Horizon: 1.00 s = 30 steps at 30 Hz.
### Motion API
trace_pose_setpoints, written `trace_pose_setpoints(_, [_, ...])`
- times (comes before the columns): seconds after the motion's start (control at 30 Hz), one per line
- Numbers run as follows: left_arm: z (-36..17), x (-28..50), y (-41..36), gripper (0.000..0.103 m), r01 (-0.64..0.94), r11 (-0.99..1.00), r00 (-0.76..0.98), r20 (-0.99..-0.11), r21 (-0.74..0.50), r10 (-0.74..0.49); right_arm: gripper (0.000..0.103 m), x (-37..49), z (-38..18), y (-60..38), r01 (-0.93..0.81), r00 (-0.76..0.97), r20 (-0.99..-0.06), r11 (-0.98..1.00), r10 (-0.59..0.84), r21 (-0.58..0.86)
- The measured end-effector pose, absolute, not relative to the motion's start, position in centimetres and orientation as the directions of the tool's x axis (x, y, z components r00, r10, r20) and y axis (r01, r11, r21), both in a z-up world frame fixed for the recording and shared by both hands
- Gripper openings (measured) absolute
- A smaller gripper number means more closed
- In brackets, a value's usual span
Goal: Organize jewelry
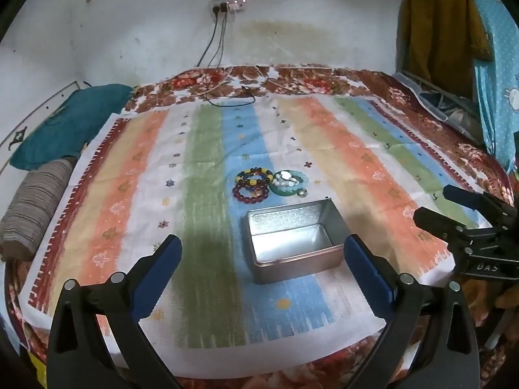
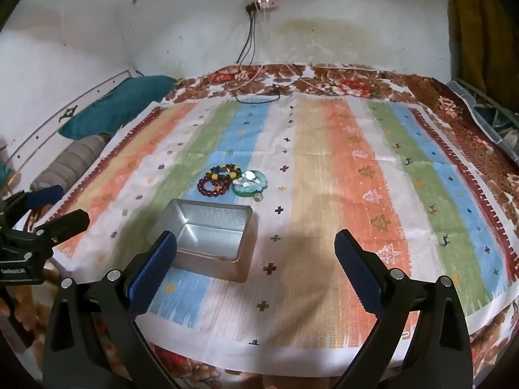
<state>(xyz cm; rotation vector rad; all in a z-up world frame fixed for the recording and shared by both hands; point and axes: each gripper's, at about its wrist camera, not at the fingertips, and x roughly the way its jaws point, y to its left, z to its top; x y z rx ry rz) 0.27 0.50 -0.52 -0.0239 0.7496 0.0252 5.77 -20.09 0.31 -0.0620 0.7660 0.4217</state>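
1. Nearest the viewer, the left gripper (image 1: 262,256) has its two blue-padded jaws spread wide apart with nothing between them, angled down toward a bed.
2. The right gripper (image 2: 256,253) is the same: jaws wide apart, empty, tilted down over the striped cloth (image 2: 340,168) that covers the bed.
3. Just beyond the jaws stands an open metal tin (image 1: 292,240), rectangular, lidless and empty. It looks light and rigid, with smooth walls that could slip; it may slide on the cloth if bumped.
4. Just behind the tin lies the jewelry, in a small cluster: a dark red bead bracelet (image 1: 250,193), a multicoloured bead bracelet (image 1: 254,175) overlapping it, and a pale green bracelet (image 1: 290,183) with white pieces on top of it.
5. The bracelets are probably light, floppy loops of hard, round beads. Pinching across one strand at the outer edge of the cluster seems safest; beads may roll between the pads.
6. Farthest back are a stained wall (image 1: 146,26), hanging cables (image 1: 214,42), and a teal pillow (image 1: 65,123) at left.
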Motion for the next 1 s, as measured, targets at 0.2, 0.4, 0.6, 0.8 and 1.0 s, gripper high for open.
trace_pose_setpoints(0.2, [-0.7, 0.5, 1.3, 0.097, -0.059, 0.997, 0.714, -0.7, -0.041, 0.013, 0.099, 6.2, 0.2, -20.1, -0.385, 0.629, -0.698, 0.917, 0.342, 0.103])
trace_pose_setpoints(0.4, [-0.8, 0.6, 1.5, 0.097, -0.073, 0.996, 0.708, -0.706, -0.044, 0.021, 0.099, 6.3, 0.0, -19.8, -0.386, 0.627, -0.702, 0.918, 0.337, 0.095])
trace_pose_setpoints(0.6, [-0.6, 0.7, 1.4, 0.097, -0.071, 0.996, 0.705, -0.709, -0.045, 0.018, 0.099, 6.0, 0.0, -19.6, -0.381, 0.651, -0.692, 0.923, 0.313, 0.059])
trace_pose_setpoints(0.8, [-0.5, 0.9, 1.3, 0.097, -0.069, 0.997, 0.704, -0.71, -0.04, 0.02, 0.099, 5.9, 0.0, -19.4, -0.388, 0.654, -0.689, 0.921, 0.311, 0.047])
trace_pose_setpoints(1.0, [-0.5, 0.9, 1.3, 0.097, -0.069, 0.997, 0.703, -0.711, -0.039, 0.02, 0.099, 6.0, 0.2, -19.4, -0.397, 0.645, -0.694, 0.916, 0.32, 0.053])
